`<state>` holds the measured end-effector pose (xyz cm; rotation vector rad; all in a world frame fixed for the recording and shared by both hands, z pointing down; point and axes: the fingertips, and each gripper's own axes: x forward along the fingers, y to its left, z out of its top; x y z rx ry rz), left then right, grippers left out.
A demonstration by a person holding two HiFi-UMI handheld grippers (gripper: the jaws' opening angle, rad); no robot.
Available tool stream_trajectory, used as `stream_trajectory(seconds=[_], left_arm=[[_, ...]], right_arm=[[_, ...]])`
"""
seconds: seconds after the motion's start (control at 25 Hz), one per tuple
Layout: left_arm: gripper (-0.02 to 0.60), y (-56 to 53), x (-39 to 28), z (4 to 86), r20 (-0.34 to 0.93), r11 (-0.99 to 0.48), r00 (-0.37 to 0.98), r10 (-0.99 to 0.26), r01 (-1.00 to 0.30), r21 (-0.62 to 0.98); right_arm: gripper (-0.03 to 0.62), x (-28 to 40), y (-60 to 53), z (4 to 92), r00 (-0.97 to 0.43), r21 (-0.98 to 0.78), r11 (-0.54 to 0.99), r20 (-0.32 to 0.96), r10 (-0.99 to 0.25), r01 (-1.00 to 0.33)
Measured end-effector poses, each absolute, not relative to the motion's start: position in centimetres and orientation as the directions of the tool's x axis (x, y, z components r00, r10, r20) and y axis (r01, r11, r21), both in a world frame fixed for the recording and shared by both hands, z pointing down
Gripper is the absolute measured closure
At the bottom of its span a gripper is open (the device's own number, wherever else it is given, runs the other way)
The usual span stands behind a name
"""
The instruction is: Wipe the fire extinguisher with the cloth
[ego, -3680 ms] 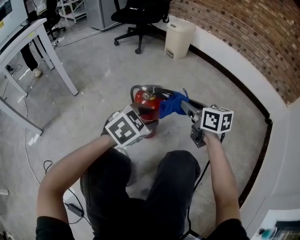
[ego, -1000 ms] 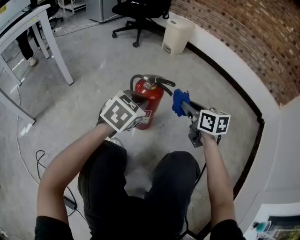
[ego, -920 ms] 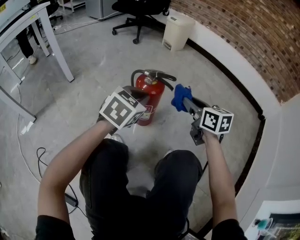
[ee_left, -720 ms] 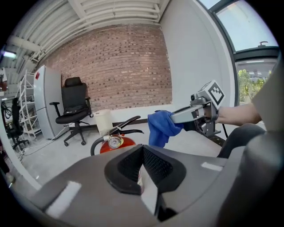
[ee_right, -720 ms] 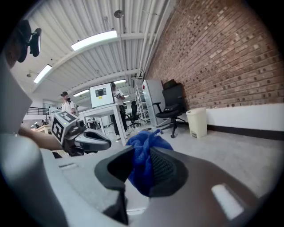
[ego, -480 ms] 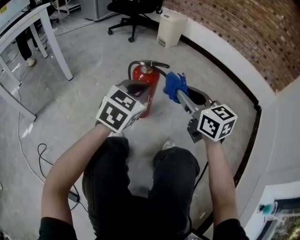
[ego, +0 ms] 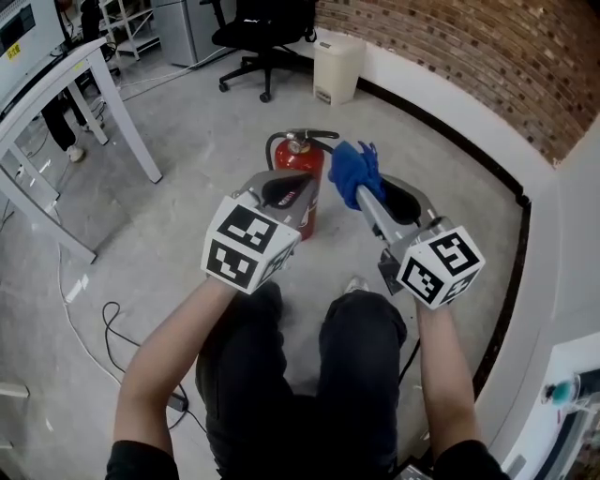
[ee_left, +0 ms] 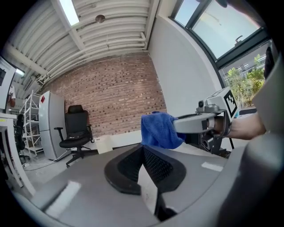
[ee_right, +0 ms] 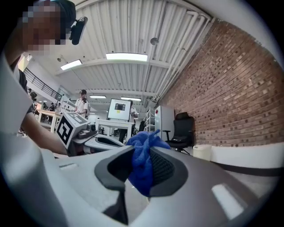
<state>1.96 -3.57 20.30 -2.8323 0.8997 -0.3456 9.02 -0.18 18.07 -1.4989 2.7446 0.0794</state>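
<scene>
A red fire extinguisher (ego: 302, 161) with a black handle and hose stands upright on the grey floor, seen in the head view just beyond both grippers. My right gripper (ego: 361, 190) (ee_right: 143, 166) is shut on a bunched blue cloth (ego: 354, 172) (ee_right: 143, 153), held in the air to the right of the extinguisher's top and apart from it. My left gripper (ego: 298, 187) (ee_left: 143, 153) is shut with nothing between its pads, raised in front of the extinguisher's body. The left gripper view shows the cloth (ee_left: 159, 129) hanging from the right gripper.
A black office chair (ego: 262, 26) and a cream waste bin (ego: 336, 67) stand by the brick wall at the back. A white table leg (ego: 131, 127) is at the left. A cable (ego: 89, 342) lies on the floor at lower left. My knees (ego: 309, 366) are below the grippers.
Both grippers have risen and drawn back from the extinguisher. The blue cloth has come off the extinguisher's side and is now level with its top. The extinguisher stays in place.
</scene>
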Motion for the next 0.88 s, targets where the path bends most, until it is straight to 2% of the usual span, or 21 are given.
stream_trajectory(seconds=[0.2,0.88], left_arm=[[0.575,-2.1,1.2,19.1,0.136,-0.807,0.798,-0.587,-0.563,-0.178],[0.575,0.6,0.0,19.7,0.134,-0.803,0.792,-0.596,-0.583,-0.124]], right_arm=[[0.499,8.2,1.1,18.2,-0.544,0.039,0.543,-0.038,-0.838,-0.839],[0.499,6.9,3.8,19.3,-0.55,0.008,0.55,-0.025,-0.835,-0.835]])
